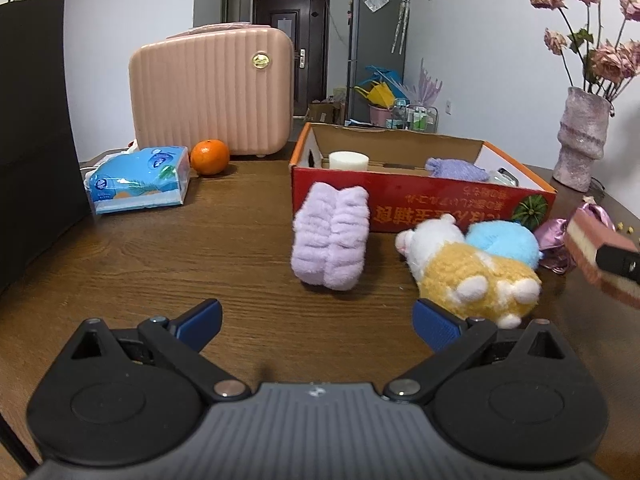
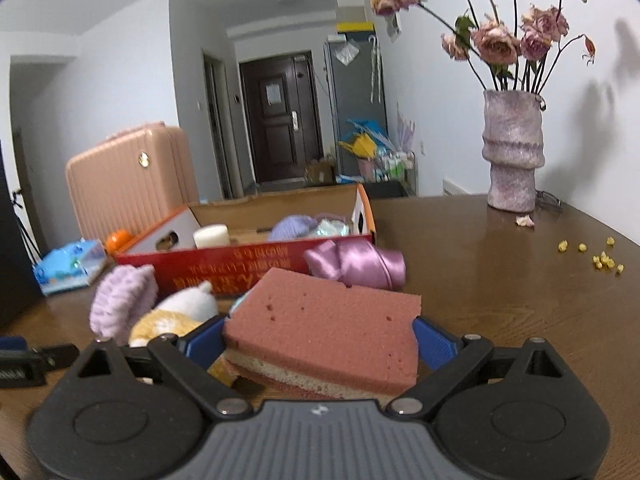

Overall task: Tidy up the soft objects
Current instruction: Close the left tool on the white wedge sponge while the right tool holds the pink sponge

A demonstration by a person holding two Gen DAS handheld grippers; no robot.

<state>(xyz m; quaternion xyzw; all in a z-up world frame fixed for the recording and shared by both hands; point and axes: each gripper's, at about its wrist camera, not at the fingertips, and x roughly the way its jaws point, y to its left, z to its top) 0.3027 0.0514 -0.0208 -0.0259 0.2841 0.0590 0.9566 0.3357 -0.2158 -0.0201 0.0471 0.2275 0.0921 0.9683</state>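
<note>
Looking through the left wrist view:
Left gripper: your jaws stand wide apart with nothing between them, low over the wooden table.
Waiting soft things: the lilac fluffy roll leans against the front wall of the red cardboard box; the plush toy lies just ahead of your right-side finger.
Already boxed: a white foam cylinder and a purple knit piece sit inside.
Sponge from here: the pink layered sponge shows at the right edge, lifted clear of the table.

Turning to the right wrist view:
Right gripper: your pads press both short ends of the sponge, so it is held, at a very wide span.
Sponge axis: its long side runs crosswise between your fingers; the broad pink face looks up, and the far edge tips towards the box.
Satin piece: a purple satin bundle lies against the box's front corner, between you and the opening.
Doing it well: I judge you should carry the sponge high enough to clear the near wall and the satin, keep it level, and let go only over bare box floor beside the cylinder.
</note>
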